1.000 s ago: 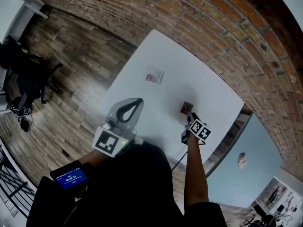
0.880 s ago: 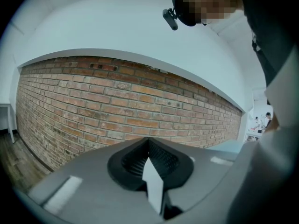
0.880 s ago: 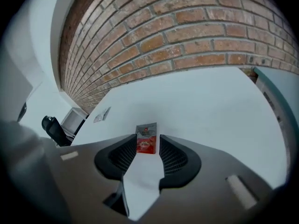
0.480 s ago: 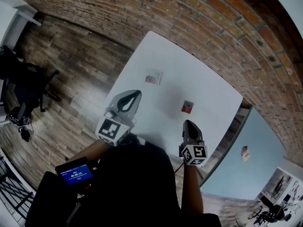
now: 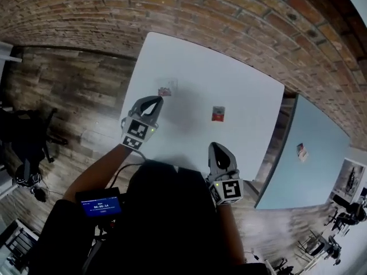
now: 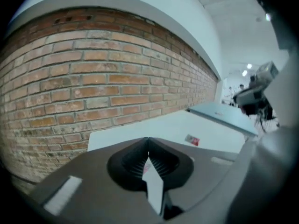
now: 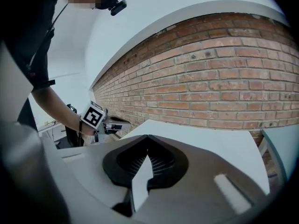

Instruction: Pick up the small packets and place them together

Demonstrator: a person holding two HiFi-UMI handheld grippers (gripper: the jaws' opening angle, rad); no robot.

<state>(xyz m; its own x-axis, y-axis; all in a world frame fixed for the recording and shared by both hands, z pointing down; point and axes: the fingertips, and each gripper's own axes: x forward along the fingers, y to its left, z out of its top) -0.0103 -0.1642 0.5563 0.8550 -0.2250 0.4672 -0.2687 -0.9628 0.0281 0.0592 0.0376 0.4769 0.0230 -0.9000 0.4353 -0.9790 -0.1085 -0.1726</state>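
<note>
A small red packet (image 5: 218, 113) lies flat on the white table (image 5: 246, 90), right of centre. A paler packet (image 5: 166, 89) lies toward the table's left side. My left gripper (image 5: 155, 101) hovers just short of the pale packet, jaws shut and empty. In the left gripper view the shut gripper (image 6: 148, 140) points over the table, with the red packet (image 6: 192, 140) ahead to the right. My right gripper (image 5: 217, 146) is at the near table edge, well short of the red packet, shut with nothing in it. The right gripper view shows its closed jaws (image 7: 148, 137) and the left gripper's marker cube (image 7: 93, 115).
A brick wall (image 5: 229, 16) runs along the table's far side. A light blue table (image 5: 309, 153) stands to the right with a small packet (image 5: 302, 151) on it. Wooden floor (image 5: 69, 96) lies left, with a dark chair (image 5: 23, 136).
My right gripper has drawn back from the red packet to the near table edge and shut, leaving the packet on the table. The left gripper has moved forward toward the pale packet.
</note>
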